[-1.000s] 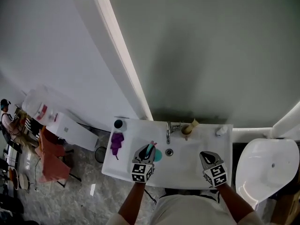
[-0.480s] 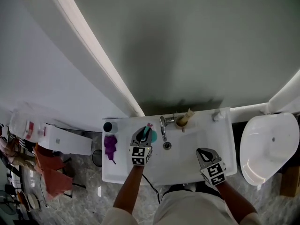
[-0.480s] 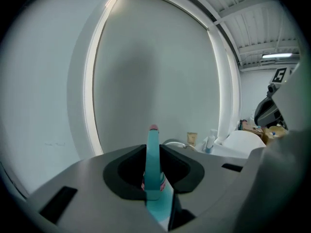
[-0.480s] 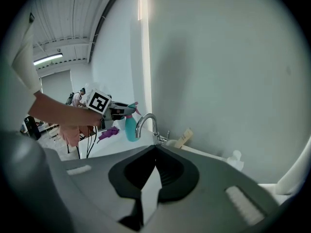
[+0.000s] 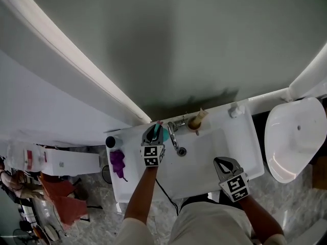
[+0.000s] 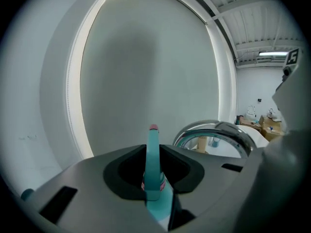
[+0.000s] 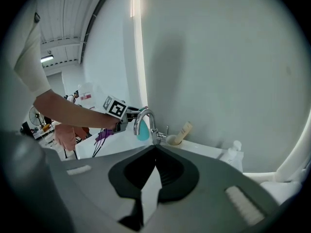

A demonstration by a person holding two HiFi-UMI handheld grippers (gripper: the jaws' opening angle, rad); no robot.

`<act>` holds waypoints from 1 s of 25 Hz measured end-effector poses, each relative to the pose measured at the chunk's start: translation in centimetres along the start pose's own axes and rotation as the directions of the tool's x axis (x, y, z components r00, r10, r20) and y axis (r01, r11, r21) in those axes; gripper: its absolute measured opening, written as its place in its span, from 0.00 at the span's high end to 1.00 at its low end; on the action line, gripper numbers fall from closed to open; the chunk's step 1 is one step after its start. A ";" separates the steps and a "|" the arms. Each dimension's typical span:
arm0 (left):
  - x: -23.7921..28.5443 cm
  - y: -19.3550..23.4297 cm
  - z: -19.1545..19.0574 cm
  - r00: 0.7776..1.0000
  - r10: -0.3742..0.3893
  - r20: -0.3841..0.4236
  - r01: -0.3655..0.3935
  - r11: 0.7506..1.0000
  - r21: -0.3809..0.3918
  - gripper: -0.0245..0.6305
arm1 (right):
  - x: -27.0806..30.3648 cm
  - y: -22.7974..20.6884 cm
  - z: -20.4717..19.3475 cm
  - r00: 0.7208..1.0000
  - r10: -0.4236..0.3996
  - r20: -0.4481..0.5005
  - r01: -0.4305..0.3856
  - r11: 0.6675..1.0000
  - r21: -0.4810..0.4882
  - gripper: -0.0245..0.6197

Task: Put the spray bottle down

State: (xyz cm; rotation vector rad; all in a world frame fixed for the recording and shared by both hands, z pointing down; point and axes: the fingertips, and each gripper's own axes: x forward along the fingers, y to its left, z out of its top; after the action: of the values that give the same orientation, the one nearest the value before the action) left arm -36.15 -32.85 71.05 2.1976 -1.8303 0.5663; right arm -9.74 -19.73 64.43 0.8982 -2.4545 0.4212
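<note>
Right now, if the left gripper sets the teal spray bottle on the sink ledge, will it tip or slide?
The spray bottle looks slim in the left gripper, so it may tip if released tilted. The sink ledge looks smooth and glossy, so the bottle could slide when nudged.

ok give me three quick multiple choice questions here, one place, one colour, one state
1. Where is the teal plastic spray bottle?
A on a shelf
B in the left gripper, beside the curved chrome faucet
C inside a drawer

2. What colour is the object lying on the white ceramic sink's left ledge?
A yellow
B green
C purple

3. The right gripper is:
A empty
B holding the faucet
C holding a cup

Key: B, the left gripper view shows it between the jaws; C, plain in the head view; A, its jaws meet on nothing.
</note>
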 end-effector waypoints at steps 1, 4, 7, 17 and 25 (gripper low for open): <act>0.5 0.0 -0.2 1.000 -0.003 0.002 0.003 1.000 0.001 0.84 | 0.2 0.2 -0.3 1.000 0.001 -0.005 -0.001 1.000 0.004 0.95; 1.8 0.1 -1.0 1.000 -0.016 0.003 0.016 1.000 0.009 0.84 | 0.5 0.3 -1.2 1.000 -0.008 -0.019 0.008 1.000 0.024 0.95; 2.7 0.7 -1.6 1.000 -0.017 0.001 0.017 1.000 0.010 0.84 | 0.7 0.3 -1.7 0.999 -0.026 -0.027 0.027 0.999 0.046 0.95; 3.7 1.2 -3.2 1.000 -0.013 0.009 0.013 1.000 -0.010 0.83 | 0.5 0.1 -2.3 0.997 -0.060 -0.046 0.063 0.997 0.055 0.95; 3.7 1.0 -3.7 0.999 -0.031 -0.016 0.031 1.000 0.005 0.78 | 0.8 0.5 -2.3 0.997 -0.063 -0.051 0.065 0.996 0.052 0.95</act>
State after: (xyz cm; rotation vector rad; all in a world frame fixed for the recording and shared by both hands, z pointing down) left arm -37.12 -34.79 75.85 2.2143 -1.7854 0.5819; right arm -9.83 -18.75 66.72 0.9746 -2.3732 0.4827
